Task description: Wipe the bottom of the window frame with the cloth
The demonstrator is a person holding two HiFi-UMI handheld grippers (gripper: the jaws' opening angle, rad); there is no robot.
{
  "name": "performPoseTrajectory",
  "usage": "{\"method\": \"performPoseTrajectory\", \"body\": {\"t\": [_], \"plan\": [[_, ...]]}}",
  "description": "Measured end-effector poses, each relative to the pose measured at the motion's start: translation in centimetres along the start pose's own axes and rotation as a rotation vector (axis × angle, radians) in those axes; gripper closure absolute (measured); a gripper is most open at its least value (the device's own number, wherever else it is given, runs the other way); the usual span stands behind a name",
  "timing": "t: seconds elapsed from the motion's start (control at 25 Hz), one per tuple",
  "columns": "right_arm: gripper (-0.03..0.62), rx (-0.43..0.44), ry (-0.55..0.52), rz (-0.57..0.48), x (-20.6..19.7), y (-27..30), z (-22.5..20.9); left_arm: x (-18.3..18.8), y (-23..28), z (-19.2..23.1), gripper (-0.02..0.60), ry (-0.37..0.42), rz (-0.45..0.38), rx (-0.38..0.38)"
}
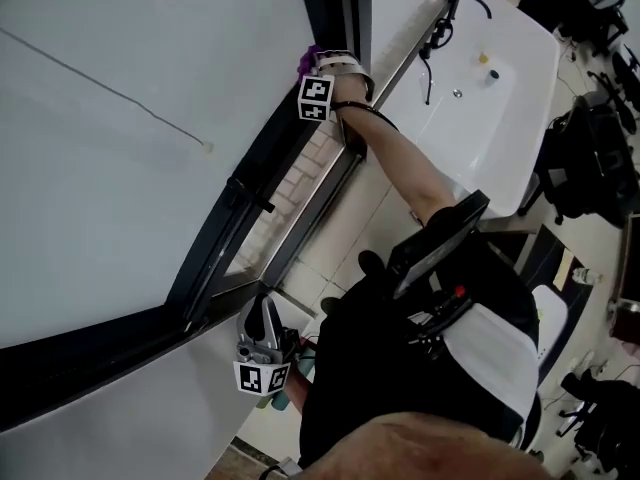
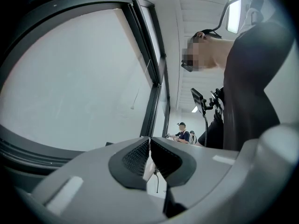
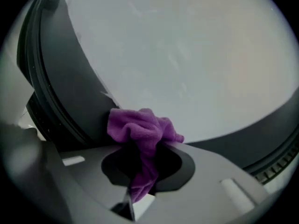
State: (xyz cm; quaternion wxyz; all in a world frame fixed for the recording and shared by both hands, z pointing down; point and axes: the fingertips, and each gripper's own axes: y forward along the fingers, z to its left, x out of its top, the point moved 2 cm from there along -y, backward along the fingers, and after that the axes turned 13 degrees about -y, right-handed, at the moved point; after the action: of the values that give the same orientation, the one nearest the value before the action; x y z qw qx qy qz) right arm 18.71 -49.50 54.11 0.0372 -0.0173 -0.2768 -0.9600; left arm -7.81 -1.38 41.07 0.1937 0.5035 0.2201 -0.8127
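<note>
The purple cloth [image 3: 140,127] is bunched between the jaws of my right gripper [image 3: 144,153], which is shut on it. The cloth [image 1: 308,60] presses against the dark window frame [image 1: 250,183] at the far end of the pane, where the right gripper [image 1: 320,66] is held at arm's length. In the right gripper view the cloth lies where the dark frame [image 3: 70,92] meets the glass. My left gripper [image 1: 264,313] hangs low beside the near part of the frame, shut and empty. Its pads [image 2: 138,157] meet with nothing between them, pointing along the frame [image 2: 150,92].
A white sink [image 1: 505,108] with a black faucet [image 1: 470,3] stands to the right of the window. A strip of brick sill [image 1: 300,173] runs under the frame. Dark bags and chairs [image 1: 590,168] crowd the far right. Other people [image 2: 182,133] are far off.
</note>
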Motion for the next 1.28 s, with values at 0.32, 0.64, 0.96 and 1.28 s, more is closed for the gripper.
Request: {"method": "performPoseTrajectory", "body": {"t": [0.32, 0.64, 0.96, 1.28], "plan": [[0.533, -0.006, -0.149, 0.090, -1.2, 0.5, 0.1, 0.2, -1.4, -0.4, 0.568, 0.012, -0.007, 0.009], [0.533, 0.275, 0.025, 0.202, -8.7, -6.7, 3.7, 1.2, -3.6, -0.3, 0.569, 0.021, -0.046, 0.041], [0.531, 0.164, 1.131, -0.967, -3.8, -27.7, 3.3, 3.2, -3.4, 0.7, 0.569, 0.011, -0.067, -0.041], [0.531, 0.325, 1.301, -1.507, 4.0, -40.3, 5.3, 4.0, -2.4, -0.1, 0.569, 0.051, -0.055, -0.081]]}}
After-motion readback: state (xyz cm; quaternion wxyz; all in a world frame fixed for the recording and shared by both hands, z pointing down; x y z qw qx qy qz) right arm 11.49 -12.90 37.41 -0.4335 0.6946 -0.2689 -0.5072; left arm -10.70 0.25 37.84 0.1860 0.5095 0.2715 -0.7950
